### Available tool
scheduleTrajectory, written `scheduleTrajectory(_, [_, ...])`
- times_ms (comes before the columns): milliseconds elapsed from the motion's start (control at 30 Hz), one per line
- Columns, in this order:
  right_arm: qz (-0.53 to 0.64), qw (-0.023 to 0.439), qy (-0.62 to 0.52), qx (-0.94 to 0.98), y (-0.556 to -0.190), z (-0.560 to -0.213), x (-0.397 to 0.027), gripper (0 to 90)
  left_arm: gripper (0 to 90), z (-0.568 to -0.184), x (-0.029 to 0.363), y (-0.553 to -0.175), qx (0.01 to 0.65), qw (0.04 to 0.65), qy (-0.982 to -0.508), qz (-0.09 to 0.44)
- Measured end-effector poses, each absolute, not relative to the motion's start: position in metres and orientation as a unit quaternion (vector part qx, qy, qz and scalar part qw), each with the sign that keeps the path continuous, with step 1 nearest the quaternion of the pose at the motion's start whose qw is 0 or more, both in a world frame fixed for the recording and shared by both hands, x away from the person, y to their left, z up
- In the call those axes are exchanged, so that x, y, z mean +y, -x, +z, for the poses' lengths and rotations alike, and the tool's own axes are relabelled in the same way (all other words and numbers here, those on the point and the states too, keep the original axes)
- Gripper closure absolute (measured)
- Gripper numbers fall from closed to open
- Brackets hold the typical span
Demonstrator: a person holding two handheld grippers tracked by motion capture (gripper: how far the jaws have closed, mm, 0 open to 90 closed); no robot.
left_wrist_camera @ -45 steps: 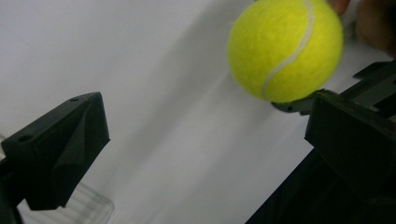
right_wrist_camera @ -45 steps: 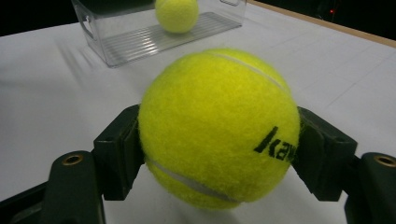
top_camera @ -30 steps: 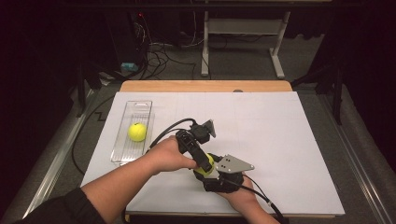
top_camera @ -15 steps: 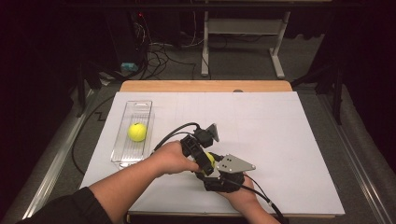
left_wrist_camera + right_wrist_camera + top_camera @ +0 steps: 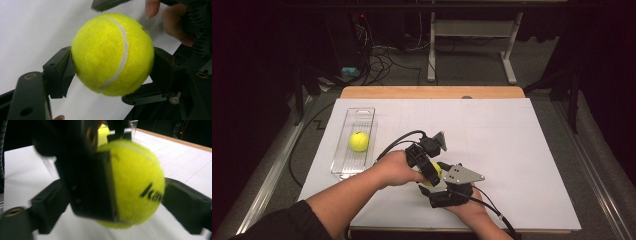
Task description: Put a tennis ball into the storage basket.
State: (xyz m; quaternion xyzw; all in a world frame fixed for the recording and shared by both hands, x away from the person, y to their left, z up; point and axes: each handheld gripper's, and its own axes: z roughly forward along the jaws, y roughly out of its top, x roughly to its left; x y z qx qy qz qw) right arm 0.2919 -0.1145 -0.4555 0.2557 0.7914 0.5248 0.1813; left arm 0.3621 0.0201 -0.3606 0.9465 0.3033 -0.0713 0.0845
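Two tongs meet at one ball (image 5: 112,53): left tongs (image 5: 112,62) have just clenched on it, right tongs (image 5: 120,195) just released, jaws flanking it — apparently a handover above the counter (image 5: 512,140).

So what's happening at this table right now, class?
A person is passing a tennis ball from one hand-held gripper to the other. The left hand-held gripper has just closed on the ball, and the right hand-held gripper has just opened around it. A second tennis ball lies in a clear plastic tray at the left of the table.
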Motion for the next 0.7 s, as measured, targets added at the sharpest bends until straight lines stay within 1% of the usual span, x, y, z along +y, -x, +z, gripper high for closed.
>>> scheduleTrajectory(33, [0.518, 0.184, -0.258, 0.795, -0.292, -0.456, -0.114, 0.9, 26.7, -0.36, 0.021, -0.363, 0.304, 0.085, -0.946, -0.071])
scheduleTrajectory(67, [0.515, 0.179, -0.255, 0.798, -0.292, -0.456, -0.114, 0.0, 26.7, -0.36, 0.023, -0.364, 0.307, 0.085, -0.945, -0.071])
scheduleTrajectory(367, [0.509, 0.189, -0.262, 0.798, -0.291, -0.458, -0.127, 0.0, 26.7, -0.358, 0.04, -0.372, 0.324, 0.077, -0.941, -0.063])
scheduleTrajectory(700, [0.504, 0.222, -0.3, 0.779, -0.298, -0.455, -0.168, 0.0, 26.7, -0.354, 0.066, -0.384, 0.349, 0.07, -0.933, -0.052])
